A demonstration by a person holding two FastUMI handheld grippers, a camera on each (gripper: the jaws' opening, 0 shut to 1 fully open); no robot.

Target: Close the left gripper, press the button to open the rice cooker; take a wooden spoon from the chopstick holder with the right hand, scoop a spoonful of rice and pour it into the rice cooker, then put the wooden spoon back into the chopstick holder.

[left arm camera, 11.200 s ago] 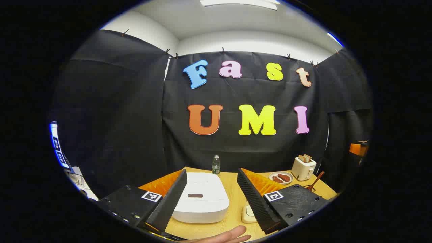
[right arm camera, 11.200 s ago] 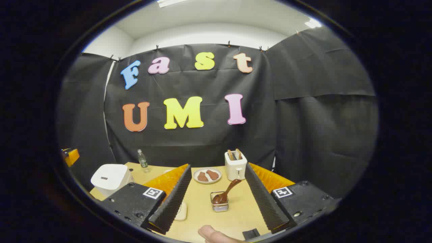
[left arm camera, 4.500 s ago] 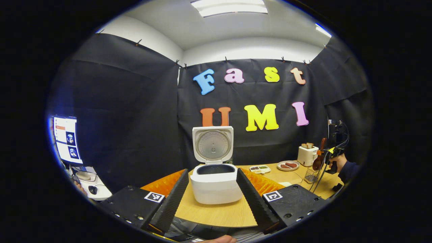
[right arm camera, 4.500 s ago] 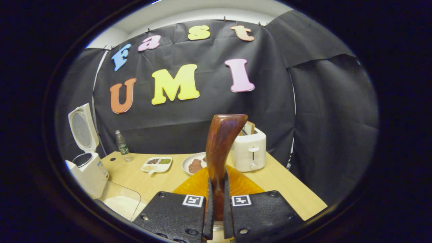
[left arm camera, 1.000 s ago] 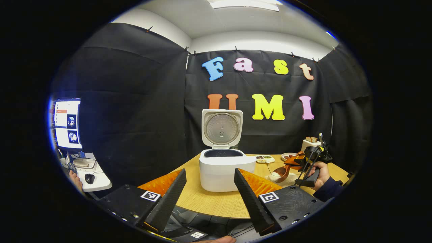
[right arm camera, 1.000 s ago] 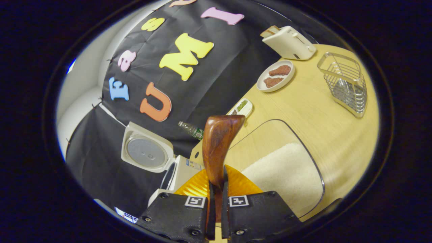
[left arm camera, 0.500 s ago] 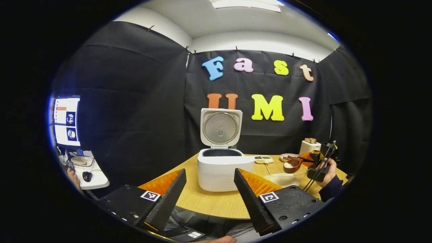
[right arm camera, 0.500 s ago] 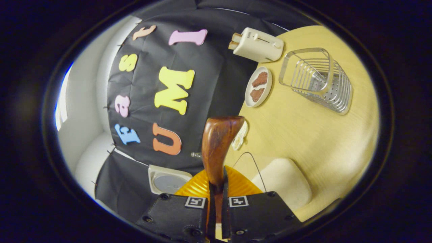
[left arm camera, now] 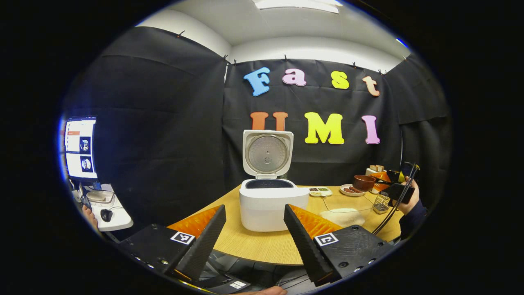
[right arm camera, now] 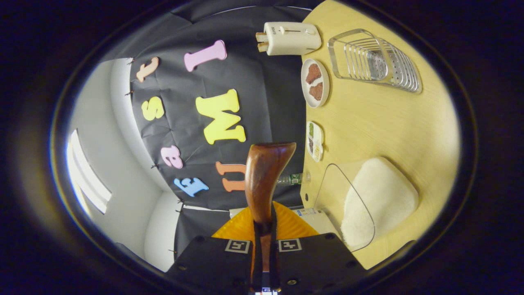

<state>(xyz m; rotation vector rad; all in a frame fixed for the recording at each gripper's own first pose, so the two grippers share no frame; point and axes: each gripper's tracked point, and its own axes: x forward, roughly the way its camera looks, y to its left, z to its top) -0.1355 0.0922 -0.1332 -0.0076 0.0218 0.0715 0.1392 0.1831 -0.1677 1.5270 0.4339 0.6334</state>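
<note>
Spoon (left arm camera: pixel 364 182) raised since 1 s | table (left arm camera: pixel 262 246) wood | walls black

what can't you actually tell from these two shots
- Rice in the wooden spoon: left gripper view is side-on and small; right gripper view has only the handle, with the bowl behind the right gripper.
- Contents of the rice cooker: its rim hides the pot in the left gripper view.
- Chopstick holder: tiny and partly behind the cable in the left gripper view.
</note>
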